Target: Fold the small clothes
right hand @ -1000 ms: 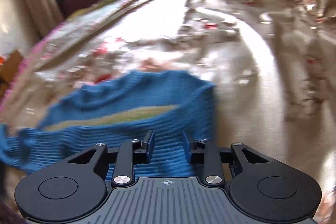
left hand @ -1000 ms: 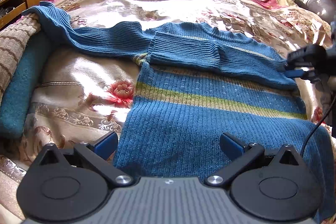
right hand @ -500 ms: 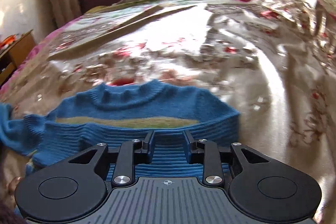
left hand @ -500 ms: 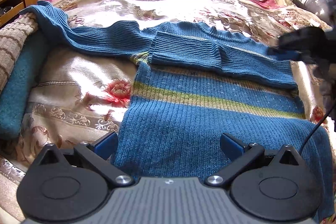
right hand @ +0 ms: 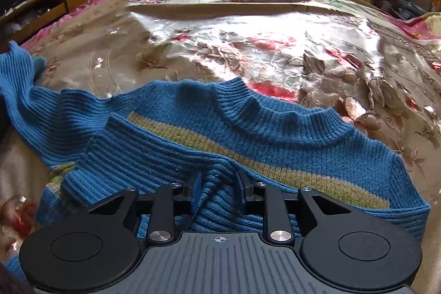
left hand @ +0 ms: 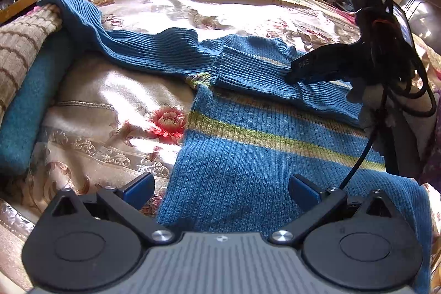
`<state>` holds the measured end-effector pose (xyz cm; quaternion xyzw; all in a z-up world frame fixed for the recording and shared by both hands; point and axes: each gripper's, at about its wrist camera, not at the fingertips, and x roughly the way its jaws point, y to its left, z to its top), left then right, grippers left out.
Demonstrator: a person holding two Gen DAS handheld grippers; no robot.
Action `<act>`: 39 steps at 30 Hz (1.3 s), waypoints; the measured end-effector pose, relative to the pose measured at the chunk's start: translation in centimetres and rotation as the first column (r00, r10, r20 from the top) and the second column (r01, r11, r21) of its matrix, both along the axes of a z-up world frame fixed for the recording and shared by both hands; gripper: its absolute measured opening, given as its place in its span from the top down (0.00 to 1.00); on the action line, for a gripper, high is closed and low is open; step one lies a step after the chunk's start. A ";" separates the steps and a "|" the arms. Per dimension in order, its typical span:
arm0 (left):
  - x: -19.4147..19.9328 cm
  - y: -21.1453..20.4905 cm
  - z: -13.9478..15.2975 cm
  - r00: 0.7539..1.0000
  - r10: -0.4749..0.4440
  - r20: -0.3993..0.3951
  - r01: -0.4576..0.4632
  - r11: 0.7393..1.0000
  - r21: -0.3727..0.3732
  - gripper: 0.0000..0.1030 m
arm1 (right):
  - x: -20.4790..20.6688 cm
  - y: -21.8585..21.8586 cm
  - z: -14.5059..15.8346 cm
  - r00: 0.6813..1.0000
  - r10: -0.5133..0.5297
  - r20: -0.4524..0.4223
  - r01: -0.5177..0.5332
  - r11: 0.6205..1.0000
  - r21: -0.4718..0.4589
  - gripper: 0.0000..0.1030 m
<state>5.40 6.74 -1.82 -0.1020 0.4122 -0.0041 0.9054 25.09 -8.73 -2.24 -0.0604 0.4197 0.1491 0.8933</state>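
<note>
Sliding in from the sweater's outer edge, the right gripper now sits over the middle of the folded sleeve, where a second ago it was out by the shoulder. Its jaws have just been closing again after a brief widening, and they stand narrowly parted with a raised ridge of the sleeve's ribbing between the pads; whether they truly pinch it I cannot tell. This looks like smoothing or resetting that sleeve before the next fold, so the task seems at an early stage: one sleeve is across the chest, the other is not yet brought in. The left gripper has barely shifted; it hovers wide open above the hem, holding nothing. The blue knit sweater lies flat, neck away from the person, on a shiny floral bedspread. It is ribbed, with a round collar and yellow-green stripes across the chest and body. The unfolded sleeve trails out to the left and climbs onto a striped beige blanket at the bed's edge.
</note>
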 end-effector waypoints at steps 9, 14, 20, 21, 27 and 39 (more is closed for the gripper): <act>-0.1 -0.3 0.0 1.000 -0.008 0.000 0.008 1.000 0.010 0.00 | -0.3 1.9 1.2 0.992 0.127 0.011 -0.128 0.991 0.037 0.61; 0.0 -0.2 0.0 1.000 -0.005 0.004 0.005 1.000 0.013 0.00 | 0.2 3.9 0.5 0.981 0.194 0.019 -0.194 0.981 0.004 0.58; -0.4 0.5 0.1 0.999 0.018 0.034 -0.018 1.000 0.000 0.00 | 0.8 4.7 -0.1 0.989 0.143 0.048 -0.141 0.989 -0.048 0.63; -0.5 0.7 0.1 0.999 0.027 0.041 -0.028 1.000 0.001 0.00 | 0.9 4.5 -0.1 0.990 0.133 0.043 -0.132 0.991 -0.035 0.63; -0.1 3.4 1.2 0.990 0.127 0.066 -0.126 0.992 -0.018 0.00 | -1.3 2.3 1.7 0.995 0.082 0.064 -0.087 0.993 0.080 0.60; 8.5 14.0 7.4 0.905 0.382 0.187 -0.401 0.913 0.077 0.08 | -8.7 -3.6 -0.7 0.998 -0.026 0.049 0.004 0.918 0.397 0.59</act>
